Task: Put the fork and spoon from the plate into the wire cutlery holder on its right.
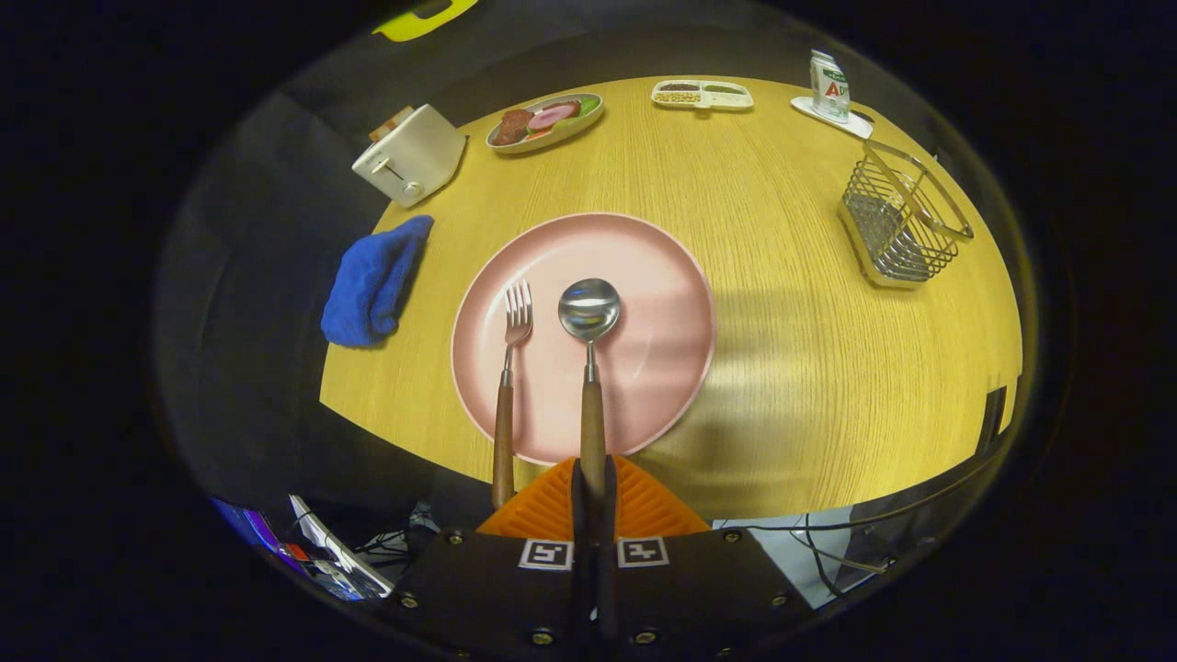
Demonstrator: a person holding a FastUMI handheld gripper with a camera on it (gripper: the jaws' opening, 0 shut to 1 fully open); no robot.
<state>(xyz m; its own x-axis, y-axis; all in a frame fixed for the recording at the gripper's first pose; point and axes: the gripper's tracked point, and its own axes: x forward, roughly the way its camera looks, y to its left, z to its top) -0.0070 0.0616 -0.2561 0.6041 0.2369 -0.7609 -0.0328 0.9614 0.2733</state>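
Note:
A pink plate (662, 276) sits on the round wooden table just ahead of my fingers. A spoon (589, 310) with a wooden handle points away from me over the plate. My gripper (593, 471) is shut on the near end of that handle. To the spoon's left a matching fork (518, 313) lies on the plate, tines away from me, its handle reaching back past the plate's near rim beside my left finger. The wire cutlery holder (903, 216) stands empty, far to the right of the plate. I cannot tell whether the spoon touches the plate.
A blue cloth (372, 280) lies left of the plate at the table edge, with a white toaster (409, 154) behind it. At the far side are a plate of food (545, 120), a divided snack tray (702, 94) and a carton on a small tray (830, 87).

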